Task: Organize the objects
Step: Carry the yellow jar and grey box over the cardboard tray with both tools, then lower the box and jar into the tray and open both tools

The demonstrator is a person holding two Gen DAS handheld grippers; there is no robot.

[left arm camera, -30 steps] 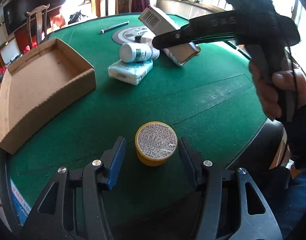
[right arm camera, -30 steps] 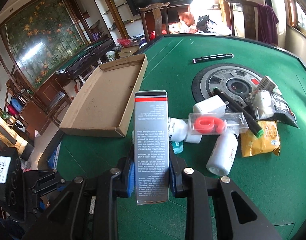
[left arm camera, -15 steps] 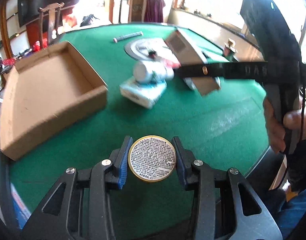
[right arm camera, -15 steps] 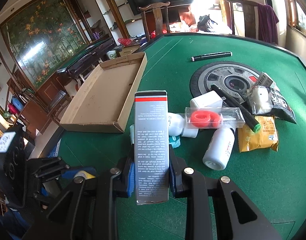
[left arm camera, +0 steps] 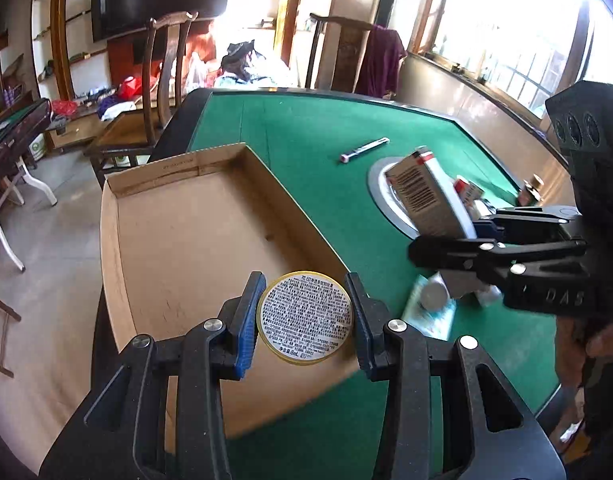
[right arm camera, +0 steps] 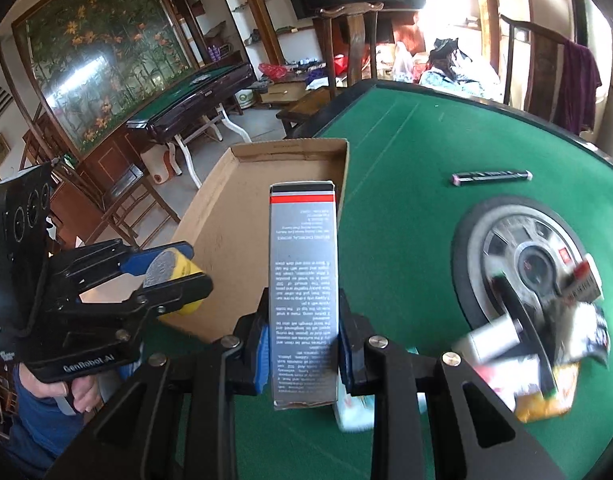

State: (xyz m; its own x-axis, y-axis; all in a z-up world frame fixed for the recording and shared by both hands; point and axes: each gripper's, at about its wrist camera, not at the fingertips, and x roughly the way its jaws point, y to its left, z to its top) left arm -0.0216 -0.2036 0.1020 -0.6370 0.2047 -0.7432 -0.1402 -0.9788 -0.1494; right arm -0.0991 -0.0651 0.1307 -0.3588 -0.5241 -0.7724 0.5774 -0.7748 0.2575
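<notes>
Left wrist view: my left gripper clamps the tin at lower centre, over the near corner of the box; right wrist view: my right gripper clamps the carton, long axis upright in frame, box directly beyond.

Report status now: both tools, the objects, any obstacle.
Left tool shut on yellow tin. Right tool shut on grey carton. Both near cardboard tray. Nothing in the way.
</notes>
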